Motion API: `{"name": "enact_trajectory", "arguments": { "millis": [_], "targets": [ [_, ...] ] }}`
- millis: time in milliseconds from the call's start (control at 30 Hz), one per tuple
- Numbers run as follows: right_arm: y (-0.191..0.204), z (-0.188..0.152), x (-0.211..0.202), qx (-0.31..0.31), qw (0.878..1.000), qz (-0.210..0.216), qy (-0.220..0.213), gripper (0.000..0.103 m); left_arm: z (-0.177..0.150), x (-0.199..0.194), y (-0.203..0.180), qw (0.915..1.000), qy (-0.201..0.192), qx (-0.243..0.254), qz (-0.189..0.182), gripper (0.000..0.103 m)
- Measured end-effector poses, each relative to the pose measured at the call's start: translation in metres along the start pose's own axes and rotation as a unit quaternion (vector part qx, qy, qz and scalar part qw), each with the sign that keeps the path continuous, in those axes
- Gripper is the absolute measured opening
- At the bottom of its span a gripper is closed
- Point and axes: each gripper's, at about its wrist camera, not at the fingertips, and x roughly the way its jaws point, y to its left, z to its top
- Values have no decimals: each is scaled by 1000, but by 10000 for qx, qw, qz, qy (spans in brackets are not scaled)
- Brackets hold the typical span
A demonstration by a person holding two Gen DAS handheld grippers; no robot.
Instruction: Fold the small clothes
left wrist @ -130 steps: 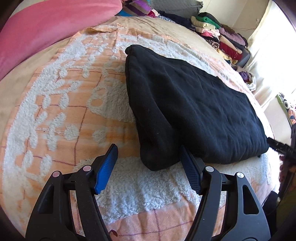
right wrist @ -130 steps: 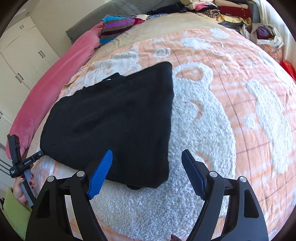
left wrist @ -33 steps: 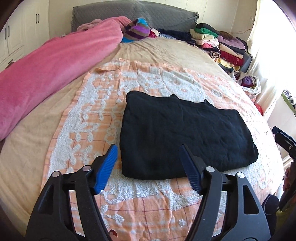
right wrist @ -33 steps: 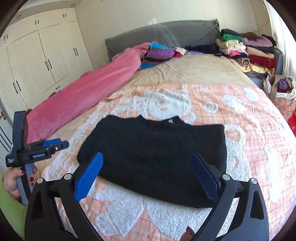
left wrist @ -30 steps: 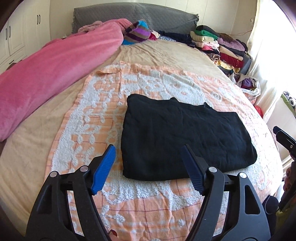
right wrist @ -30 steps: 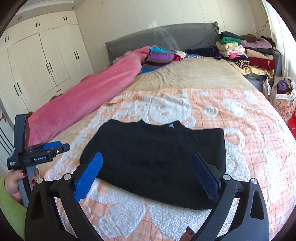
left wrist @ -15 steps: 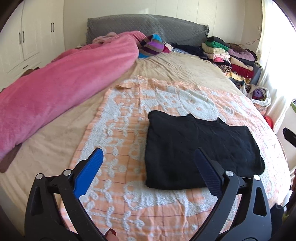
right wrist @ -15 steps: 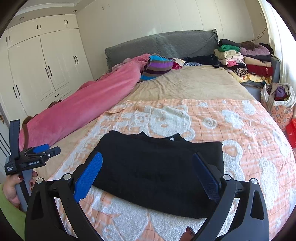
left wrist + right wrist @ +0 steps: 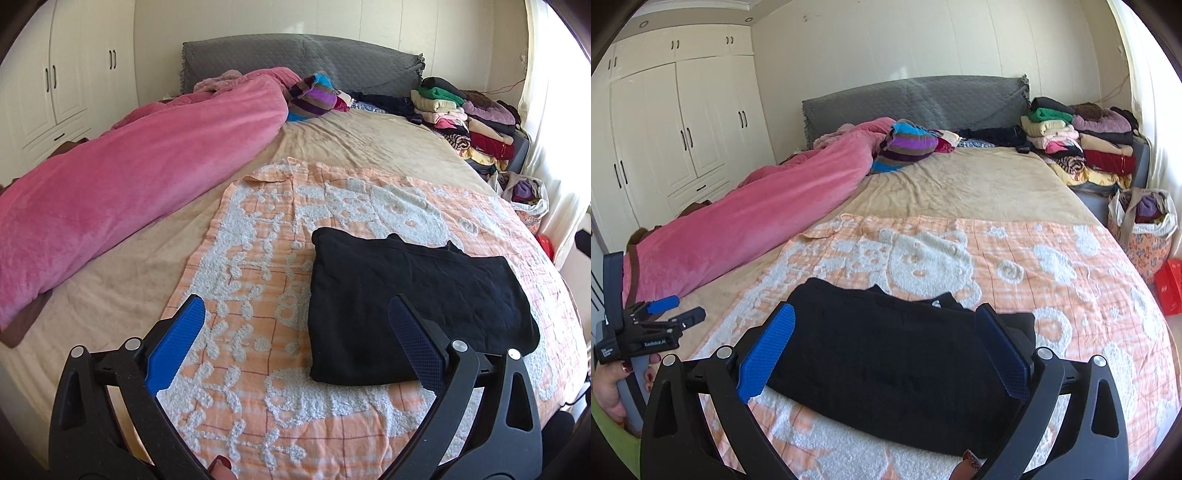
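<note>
Risk-wise, we've got the folded black garment (image 9: 413,306) sitting on the orange towel (image 9: 258,332) at about 2 o'clock, both the left gripper (image 9: 295,347) and the right gripper (image 9: 882,350) wide and empty. If we snag a top layer going back in, or drag it, the fold could pop open

Bright daylight enters from the curtain (image 9: 535,110) on the right, washing it out; the bed (image 9: 960,184) is evenly lit (soft shadows only), frames sharp, strong fisheye bending and dark corners

Sunlit bedroom, white wardrobe (image 9: 683,147), grey headboard (image 9: 916,99)
</note>
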Motion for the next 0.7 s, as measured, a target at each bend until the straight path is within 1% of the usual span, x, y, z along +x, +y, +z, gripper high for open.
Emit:
{"name": "enact_trajectory", "arguments": {
  "millis": [100, 333, 500, 633, 700],
  "targets": [
    [5, 4, 5, -47, 10000, 36, -28, 97, 0, 2, 2, 10000, 5, 2, 64, 93],
    [19, 2, 35, -88, 9997, 174, 164, 97, 0, 14, 7, 9999, 44, -56, 140, 93],
    [32, -15, 56, -175, 9985, 309, 425, 97, -2, 30, 11, 9995, 247, -78, 181, 93],
    [40, -33, 73, -163, 9968, 411, 663, 97, -6, 40, 14, 9990, 331, -57, 286, 93],
    [44, -42, 82, -202, 9957, 472, 777, 97, -7, 44, 15, 9989, 376, -69, 276, 93]
  ]
}}
